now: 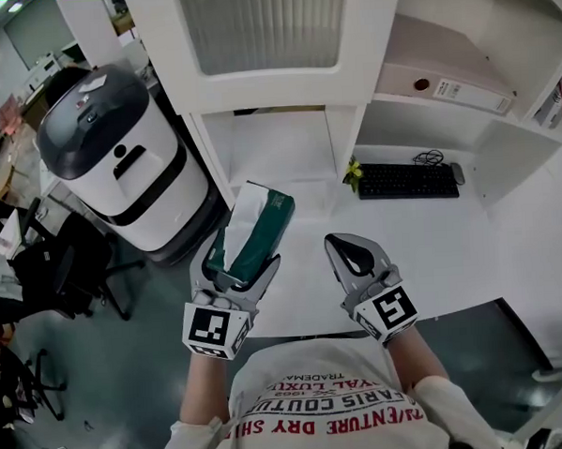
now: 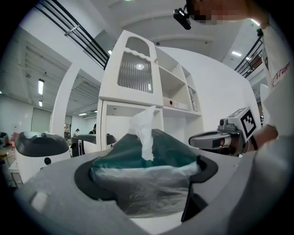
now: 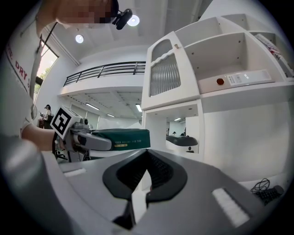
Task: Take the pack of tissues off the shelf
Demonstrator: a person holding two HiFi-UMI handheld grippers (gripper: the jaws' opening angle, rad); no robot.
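**Pack of tissues (image 1: 262,227) held in front of the white shelf (image 1: 277,139), off its boards.**
Left to right: a white and black machine (image 1: 117,152) on the floor; the left gripper (image 1: 241,258), pinching the green pack, one white tissue sticking out; the right gripper (image 1: 344,246), jaws pressed together on nothing; a black keyboard (image 1: 407,179) on the worktop (image 1: 433,253).

There are two grippers, the left gripper (image 1: 240,256) and the right gripper (image 1: 342,243). There is one pack of tissues (image 1: 261,231), one keyboard (image 1: 407,180), one mouse (image 1: 458,173), one binder (image 1: 443,84), one small plant (image 1: 354,175), one white-and-black machine (image 1: 117,152) and one white shelf unit (image 1: 255,94).
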